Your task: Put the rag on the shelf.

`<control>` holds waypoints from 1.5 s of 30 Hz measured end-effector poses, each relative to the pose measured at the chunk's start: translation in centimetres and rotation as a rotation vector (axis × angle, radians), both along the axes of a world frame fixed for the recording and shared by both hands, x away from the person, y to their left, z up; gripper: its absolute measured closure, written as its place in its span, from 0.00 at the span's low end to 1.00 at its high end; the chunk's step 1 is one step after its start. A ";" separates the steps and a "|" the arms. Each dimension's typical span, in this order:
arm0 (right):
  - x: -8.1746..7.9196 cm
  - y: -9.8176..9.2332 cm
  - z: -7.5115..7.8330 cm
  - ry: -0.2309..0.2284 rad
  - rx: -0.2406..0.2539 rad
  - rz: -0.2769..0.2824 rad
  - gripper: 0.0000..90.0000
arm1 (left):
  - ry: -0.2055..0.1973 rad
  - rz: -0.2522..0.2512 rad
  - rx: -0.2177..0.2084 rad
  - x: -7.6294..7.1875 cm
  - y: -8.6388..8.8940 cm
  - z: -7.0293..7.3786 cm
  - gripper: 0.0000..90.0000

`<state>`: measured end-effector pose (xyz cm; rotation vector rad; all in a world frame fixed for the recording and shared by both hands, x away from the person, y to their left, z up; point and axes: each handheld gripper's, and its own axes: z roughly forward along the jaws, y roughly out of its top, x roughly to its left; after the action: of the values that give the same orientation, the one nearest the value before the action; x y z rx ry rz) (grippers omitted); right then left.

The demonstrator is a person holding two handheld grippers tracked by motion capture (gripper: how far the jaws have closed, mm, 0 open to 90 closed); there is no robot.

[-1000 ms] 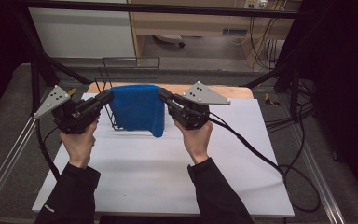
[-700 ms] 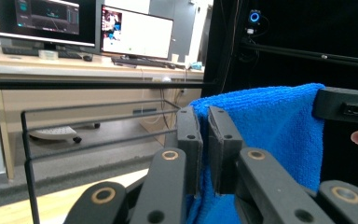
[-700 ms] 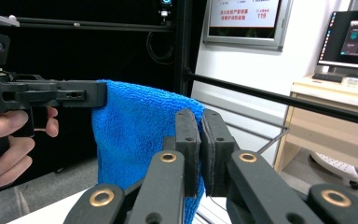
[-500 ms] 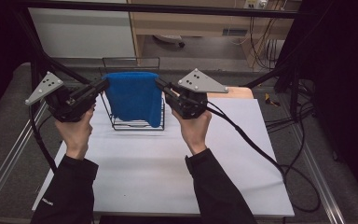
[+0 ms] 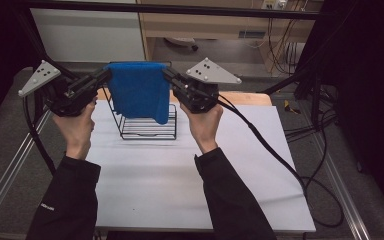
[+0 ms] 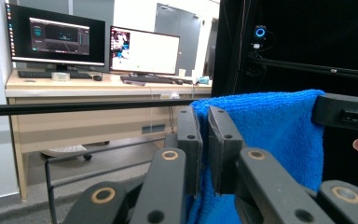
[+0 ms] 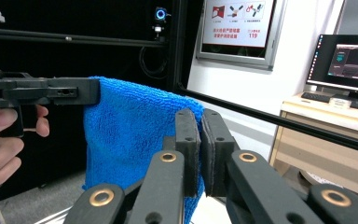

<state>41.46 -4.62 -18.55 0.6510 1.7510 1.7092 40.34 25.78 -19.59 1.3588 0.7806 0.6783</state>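
Blue cloth [image 5: 139,92] held stretched above wire rack [image 5: 147,127], far-centre of table [image 5: 180,175] | left gripper [image 5: 102,78] clamped on left top corner | right gripper [image 5: 170,77] clamped on right top corner

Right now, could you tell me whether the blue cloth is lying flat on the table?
No, the blue cloth hangs in the air above the wire rack, held between both grippers.

White table [image 5: 180,175], black wire rack [image 5: 147,122] on it
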 end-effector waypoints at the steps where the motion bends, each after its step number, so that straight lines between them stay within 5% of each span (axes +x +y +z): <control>1: 0.1 0.0 0.2 -0.001 0.001 0.000 0.97 | 0.000 0.002 0.000 0.1 0.0 0.2 0.93; 45: 6.2 2.2 4.5 -0.037 -0.001 -0.059 0.97 | -0.016 0.056 -0.058 6.2 0.9 4.4 0.94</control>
<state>47.67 -2.44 -14.09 0.6602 1.6914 1.6699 46.55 26.66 -15.23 1.2815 0.8220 0.7043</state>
